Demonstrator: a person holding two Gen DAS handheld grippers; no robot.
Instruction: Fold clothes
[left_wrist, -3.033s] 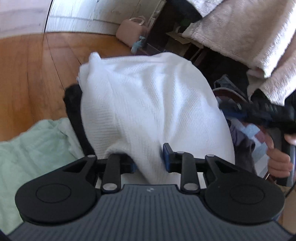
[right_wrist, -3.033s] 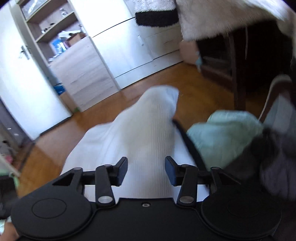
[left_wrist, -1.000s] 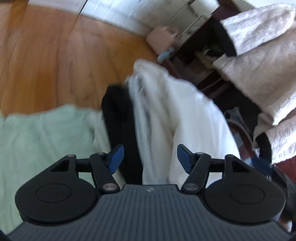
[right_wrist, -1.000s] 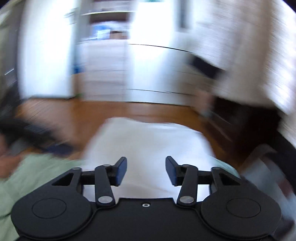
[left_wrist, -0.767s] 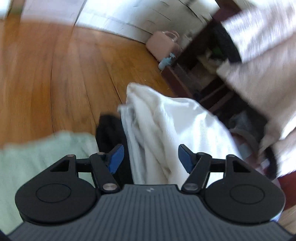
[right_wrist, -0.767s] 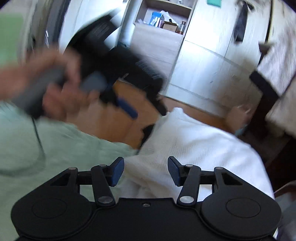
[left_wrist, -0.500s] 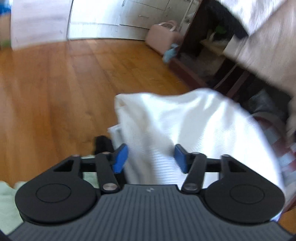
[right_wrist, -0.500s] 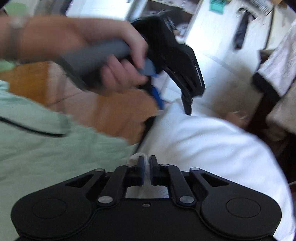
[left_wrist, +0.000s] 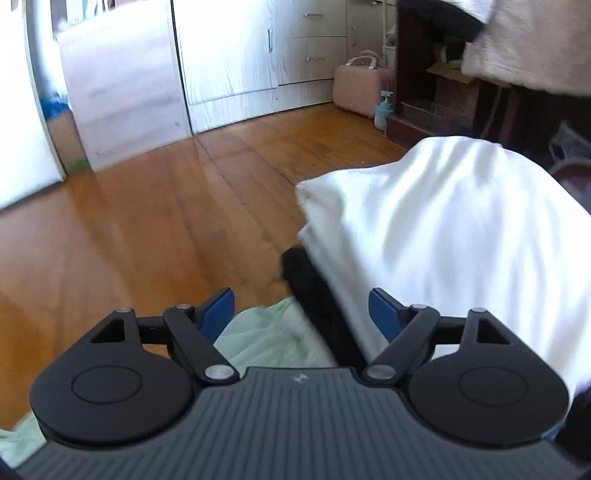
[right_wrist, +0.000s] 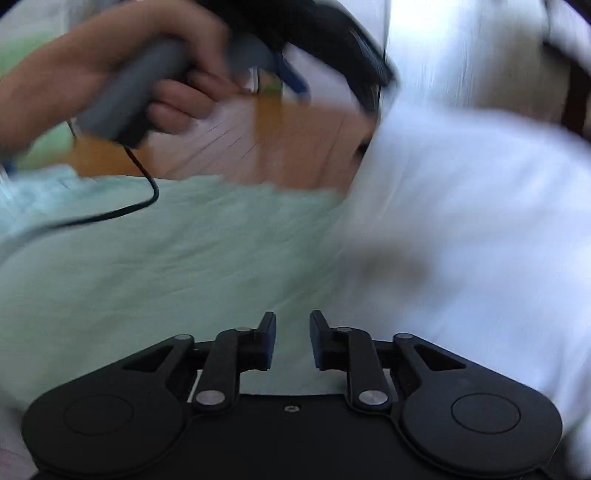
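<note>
A folded white knit garment (left_wrist: 450, 225) lies at the right of the left wrist view, over a black surface (left_wrist: 314, 291). A pale green garment (left_wrist: 269, 339) lies below it. My left gripper (left_wrist: 301, 310) is open and empty, raised above the green garment's edge. In the right wrist view, which is blurred, my right gripper (right_wrist: 292, 334) is slightly open and empty over the green garment (right_wrist: 166, 258), with the white garment (right_wrist: 472, 221) to its right. The left gripper (right_wrist: 295, 62) and the hand holding it show at the top.
Wooden floor (left_wrist: 147, 221) spreads to the left. White cabinets (left_wrist: 240, 48) stand at the back, a pink case (left_wrist: 360, 86) beside them. A dark shelf unit (left_wrist: 443, 103) and a fluffy blanket (left_wrist: 524, 48) are at the far right.
My right gripper was shut on the white garment's edge and has now opened, moving left over the green garment. My left gripper lifted, swung left and opened wider.
</note>
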